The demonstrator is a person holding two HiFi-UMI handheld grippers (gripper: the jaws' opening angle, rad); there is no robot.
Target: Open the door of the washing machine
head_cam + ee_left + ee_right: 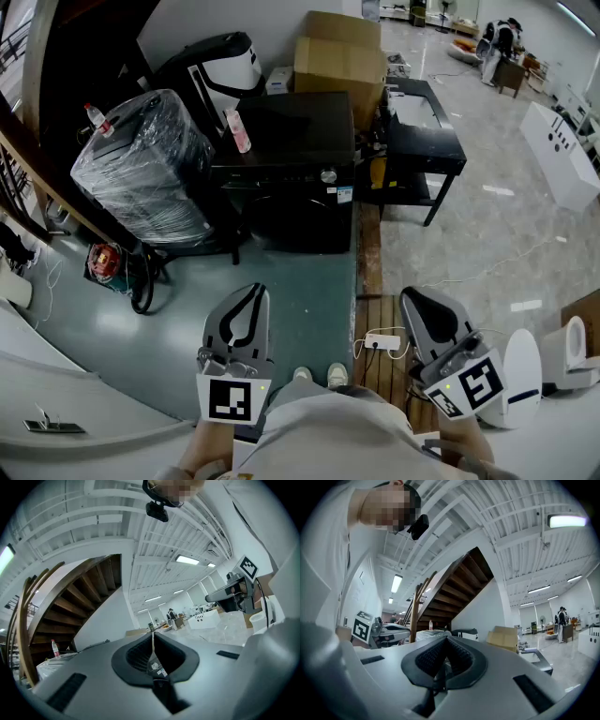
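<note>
In the head view the black washing machine [286, 159] stands on the floor a good way ahead of me, its dark front door [295, 220] shut under a panel with a silver knob [327, 175]. My left gripper [254, 290] is held low at the left, shut and empty, well short of the machine. My right gripper [409, 298] is at the right, also shut with nothing in it. In the left gripper view the left gripper's [153, 634] tips meet against the ceiling. In the right gripper view the right gripper's [446, 638] tips meet too.
A plastic-wrapped appliance [145, 169] stands left of the machine, with cardboard boxes [339, 56] behind it and a black low table [422, 131] to its right. A white power strip [382, 341] lies on the floor near my shoes [319, 375]. A wooden staircase [454, 588] rises at the left.
</note>
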